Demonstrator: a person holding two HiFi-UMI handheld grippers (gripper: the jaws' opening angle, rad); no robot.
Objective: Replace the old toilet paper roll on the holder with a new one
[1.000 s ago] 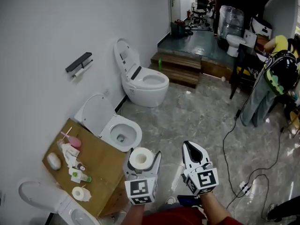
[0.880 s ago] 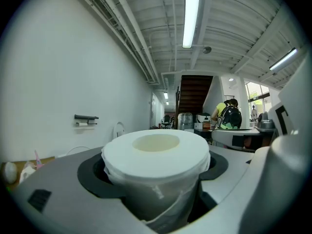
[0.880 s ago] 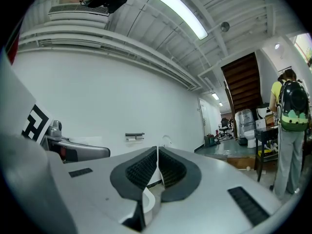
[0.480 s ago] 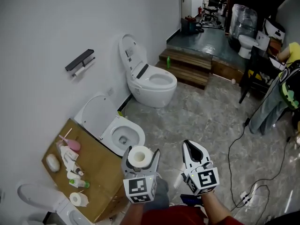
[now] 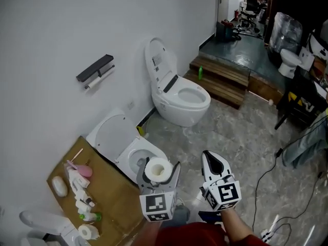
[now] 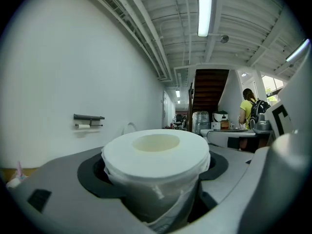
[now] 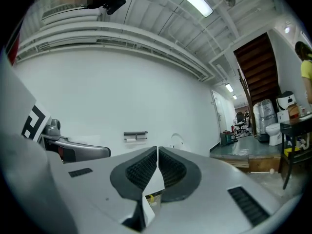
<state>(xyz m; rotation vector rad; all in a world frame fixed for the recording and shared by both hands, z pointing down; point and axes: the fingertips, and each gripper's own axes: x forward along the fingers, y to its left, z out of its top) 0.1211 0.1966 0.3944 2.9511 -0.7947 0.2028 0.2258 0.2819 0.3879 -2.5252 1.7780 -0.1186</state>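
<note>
Nearest, the left tongs (image 5: pixel 159 164) clamp the new roll (image 5: pixel 157 170) upright; keep that grip steady. Just right of them, the right tongs (image 5: pixel 211 157) are pressed together, empty, and should open to slide the thin old roll (image 5: pixel 100 79) off the wall holder (image 5: pixel 95 67), far left.

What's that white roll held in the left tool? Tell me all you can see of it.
The toilet paper roll is white, thick and full, with a pale hollow core facing up. It stands upright, squeezed at its sides between the grey fingers of the left gripper. Its outer layer looks crinkled and slightly glossy, perhaps a wrapper. Nothing else touches it.
</note>
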